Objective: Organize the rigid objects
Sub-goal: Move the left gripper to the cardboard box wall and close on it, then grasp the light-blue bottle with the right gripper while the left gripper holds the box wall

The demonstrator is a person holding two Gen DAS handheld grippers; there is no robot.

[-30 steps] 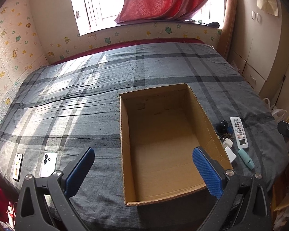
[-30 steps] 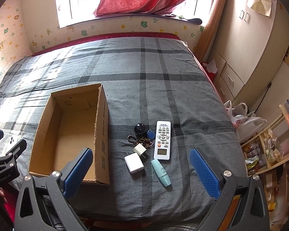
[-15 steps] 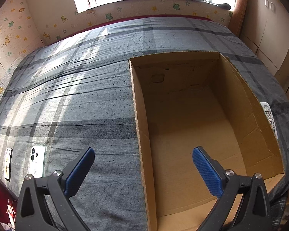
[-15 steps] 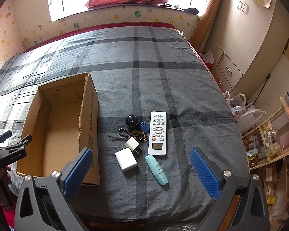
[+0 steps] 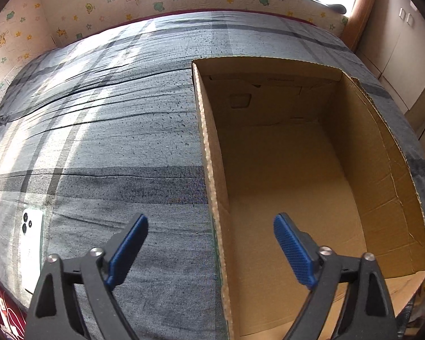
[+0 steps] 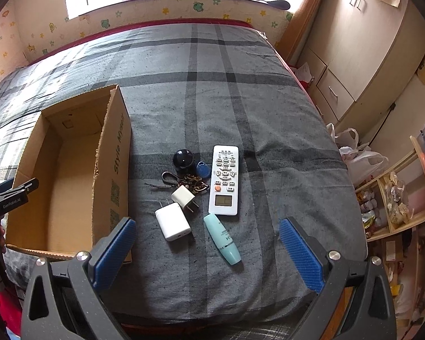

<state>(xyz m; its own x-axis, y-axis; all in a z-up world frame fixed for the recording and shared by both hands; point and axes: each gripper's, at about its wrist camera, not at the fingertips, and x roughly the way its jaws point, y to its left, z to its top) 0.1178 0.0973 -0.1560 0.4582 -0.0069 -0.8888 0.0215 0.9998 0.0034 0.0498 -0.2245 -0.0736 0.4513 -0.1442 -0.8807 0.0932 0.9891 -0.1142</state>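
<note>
Both pairs of blue-padded fingers stand spread wide with nothing between them. At the bottom of the left wrist view, the left gripper (image 5: pixel 211 243) straddles the near left wall of the open brown cardboard box (image 5: pixel 209 153), which fills the right half of that frame and holds nothing. The right gripper (image 6: pixel 207 245) hangs at the bottom of its own frame, above a cluster of small items lying at centre on the grey plaid bedspread (image 6: pixel 240 99), just right of the box.

Nearest it lie a white rectangular charger block (image 6: pixel 172 221) and a pale teal plastic tube (image 6: pixel 222 238). Both look light and stiff; the tube is rounded and probably slippery, so a pinch across its middle seems safest, while the charger offers flat sides. Behind them sit a smaller white plug adapter (image 6: pixel 183 197), touching the charger, a white remote control (image 6: pixel 224 180), a tangle of keys with a blue fob (image 6: pixel 202 168), and a black round object (image 6: pixel 182 158). The keys will likely dangle and snag.

Two phones (image 5: pixel 32 243) lie at lower left of the left view, well apart from the box. Nothing blocks the short path to the box.
</note>
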